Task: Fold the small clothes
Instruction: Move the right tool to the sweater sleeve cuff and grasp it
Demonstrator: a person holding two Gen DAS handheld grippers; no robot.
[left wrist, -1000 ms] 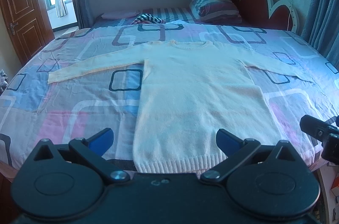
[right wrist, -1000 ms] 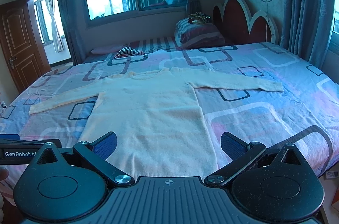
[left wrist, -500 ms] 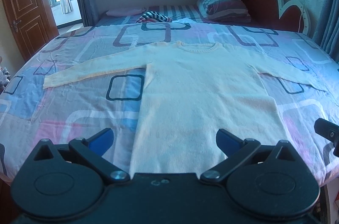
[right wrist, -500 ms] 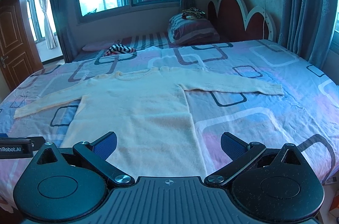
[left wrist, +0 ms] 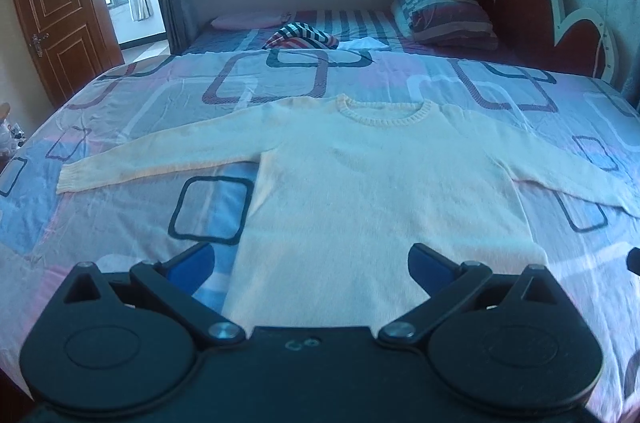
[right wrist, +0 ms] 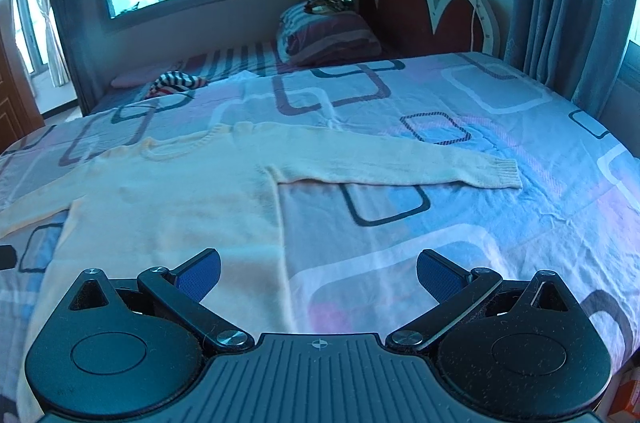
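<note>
The sweater (left wrist: 372,191) is a cream, knitted one with long sleeves and a ribbed round collar (left wrist: 384,113). It lies flat and unfolded on the bed, with the front side up and the collar pointing to the far side. Both sleeves are spread out to the sides; the right sleeve (right wrist: 400,163) ends in a ribbed cuff (right wrist: 506,175). The bottom hem is hidden in both views.

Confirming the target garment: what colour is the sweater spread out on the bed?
Pale cream, plain knit sweater, no pattern; clearest in the left wrist view.
</note>
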